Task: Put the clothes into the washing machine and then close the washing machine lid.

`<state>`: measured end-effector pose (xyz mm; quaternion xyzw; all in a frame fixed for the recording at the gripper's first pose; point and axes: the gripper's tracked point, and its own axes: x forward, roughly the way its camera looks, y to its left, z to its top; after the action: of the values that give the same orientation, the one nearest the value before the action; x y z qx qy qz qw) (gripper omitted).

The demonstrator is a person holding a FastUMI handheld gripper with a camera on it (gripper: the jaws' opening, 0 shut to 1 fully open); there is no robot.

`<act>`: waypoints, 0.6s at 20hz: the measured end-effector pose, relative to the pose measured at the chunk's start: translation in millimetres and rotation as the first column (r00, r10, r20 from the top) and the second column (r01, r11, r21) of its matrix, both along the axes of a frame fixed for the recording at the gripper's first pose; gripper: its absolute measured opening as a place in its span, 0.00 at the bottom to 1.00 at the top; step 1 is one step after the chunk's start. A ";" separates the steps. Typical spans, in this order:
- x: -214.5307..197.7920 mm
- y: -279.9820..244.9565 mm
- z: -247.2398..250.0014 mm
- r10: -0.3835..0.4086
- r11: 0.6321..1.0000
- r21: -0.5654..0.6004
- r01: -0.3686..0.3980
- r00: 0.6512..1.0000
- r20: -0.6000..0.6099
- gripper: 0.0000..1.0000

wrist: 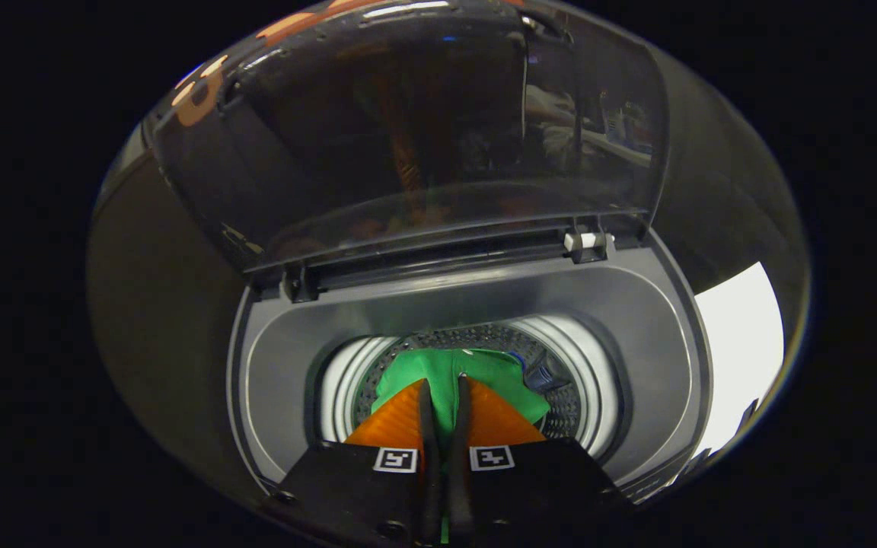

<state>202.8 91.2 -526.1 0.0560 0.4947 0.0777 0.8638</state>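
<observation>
drum rim: white ribbed plastic ring (341,388) is sitting on the left side of the perforated metal drum (484,339), inside the grey top-load washing machine (279,365).
gripper: gripper (444,384) is pointing down into the drum opening, fingers nearly together, clamping a fold of cloth between them.
cloth: bright green fabric garment (476,373) is hanging w/ its bulk inside the drum, spreading ahead of the fingertips & to their right; a thin strip is running back between the fingers.
dark item: small dark object (541,377) is lying at the drum's right, touching the green cloth; can't tell what it is.
lid: dark translucent plastic lid (423,129) is standing open, upright behind the drum, hinged at the machine's rear edge.
</observation>
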 end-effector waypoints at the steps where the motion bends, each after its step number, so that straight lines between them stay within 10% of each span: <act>1: 2.4 -1.8 -5.2 0.000 1.000 -0.009 0.000 1.000 -0.011 0.11; 8: -0.5 4.8 -29.1 -0.002 1.000 -0.006 0.002 0.997 -0.075 0.19; 12: -3.3 8.8 -23.0 0.010 1.000 0.007 -0.010 0.999 -0.045 0.46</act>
<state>199.6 100.0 -549.1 0.0583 0.5141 0.0825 0.8518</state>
